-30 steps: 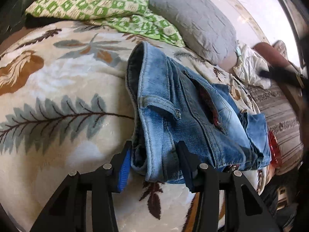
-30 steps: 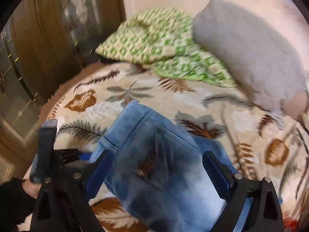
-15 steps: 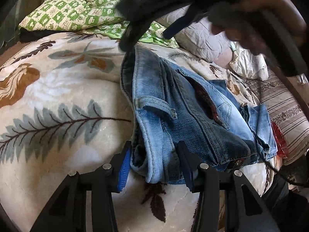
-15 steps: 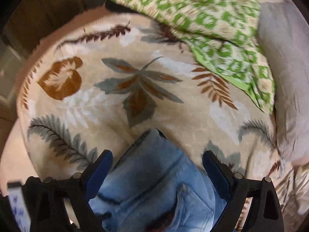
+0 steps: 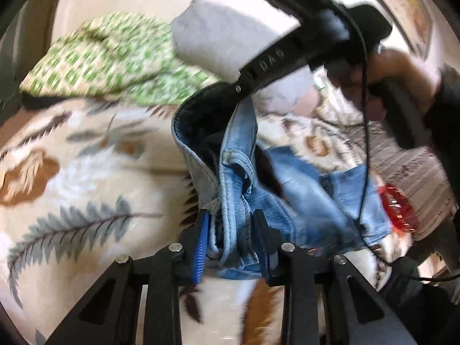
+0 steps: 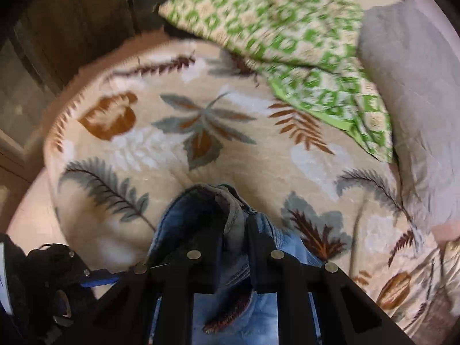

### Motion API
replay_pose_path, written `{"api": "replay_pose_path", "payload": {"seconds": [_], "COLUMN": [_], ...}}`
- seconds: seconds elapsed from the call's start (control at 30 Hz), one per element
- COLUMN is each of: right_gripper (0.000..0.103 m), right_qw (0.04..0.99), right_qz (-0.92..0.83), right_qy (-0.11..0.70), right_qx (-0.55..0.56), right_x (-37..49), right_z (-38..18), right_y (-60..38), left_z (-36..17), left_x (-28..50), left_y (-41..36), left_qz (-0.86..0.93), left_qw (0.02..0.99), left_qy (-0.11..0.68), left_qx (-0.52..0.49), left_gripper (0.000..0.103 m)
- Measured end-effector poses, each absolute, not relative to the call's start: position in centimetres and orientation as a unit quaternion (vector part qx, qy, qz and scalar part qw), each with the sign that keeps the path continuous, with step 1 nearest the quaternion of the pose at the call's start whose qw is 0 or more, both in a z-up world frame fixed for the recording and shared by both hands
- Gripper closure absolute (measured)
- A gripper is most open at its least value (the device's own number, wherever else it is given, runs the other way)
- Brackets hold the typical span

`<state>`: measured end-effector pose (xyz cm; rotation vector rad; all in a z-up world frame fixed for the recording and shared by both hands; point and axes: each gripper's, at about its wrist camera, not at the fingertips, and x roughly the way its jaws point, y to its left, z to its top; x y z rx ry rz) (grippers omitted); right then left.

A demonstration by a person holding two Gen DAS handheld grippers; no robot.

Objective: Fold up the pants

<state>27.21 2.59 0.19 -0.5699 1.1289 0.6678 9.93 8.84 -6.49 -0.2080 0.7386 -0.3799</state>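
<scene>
A: Where are the jeans [image 5: 244,172]?

B: On the bed, over the leaf-printed blanket [image 5: 86,178]. They are light blue denim, bunched at the waistband, with the dark inside of the waist gaping open and the rest trailing off to the right in the left wrist view.

A: And the tools?

B: The left tool [image 5: 231,235] has its jaws closing on a thick fold of waistband; the blue pad and the black one press on the cloth from both sides. The right tool [image 6: 234,230] comes in from above at the far end of the waistband. Its jaws are closing too, drawn narrow, with a ridge of grey-blue denim pinched between them.

A: Any writing?

B: Raised letters run along the right tool's black body in the left wrist view, too blurred to read. A green light glows at its top.

A: What lies around?

B: A green-and-cream patterned cloth [image 6: 287,28] near the head of the bed, a grey pillow [image 6: 417,100] just beside it. A red translucent object [image 5: 398,211] sits near the jeans' far end, by a striped cover [image 5: 417,178]. A hand [image 5: 402,80] grips the right tool's handle.
</scene>
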Motion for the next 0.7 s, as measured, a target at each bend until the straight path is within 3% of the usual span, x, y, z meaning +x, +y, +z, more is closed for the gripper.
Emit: {"api": "replay_pose_path", "payload": {"seconds": [0.2, 0.3, 0.37, 0.53, 0.57, 0.7], "right_gripper": [0.088, 0.09, 0.09, 0.095, 0.095, 0.095], "right_qw": [0.805, 0.824, 0.835, 0.849, 0.849, 0.843], "right_qz": [0.31, 0.298, 0.285, 0.231, 0.222, 0.185], "right_qy": [0.483, 0.471, 0.466, 0.476, 0.478, 0.5], "right_qx": [-0.154, -0.099, -0.069, 0.014, 0.031, 0.071], "right_x": [25.6, 25.0, 24.6, 23.8, 23.7, 23.5], "right_z": [5.1, 6.2, 6.5, 3.6, 2.8, -1.4], "right_y": [-7.7, -14.3, -18.3, -29.8, -31.6, -37.6], "left_z": [-2.7, -1.2, -0.7, -2.6, -3.3, -6.7], "left_x": [10.0, 10.1, 10.3, 11.3, 11.5, 11.4], "left_y": [3.4, -0.3, -3.7, -12.8, -14.3, -20.1], "left_qz": [-0.269, -0.314, -0.349, -0.39, -0.399, -0.423], "left_qw": [0.894, 0.884, 0.869, 0.838, 0.831, 0.795], "left_qy": [0.344, 0.336, 0.343, 0.381, 0.388, 0.433], "left_qx": [-0.097, -0.083, -0.072, -0.011, -0.006, 0.035], "left_gripper": [0.078, 0.091, 0.091, 0.092, 0.103, 0.103]}}
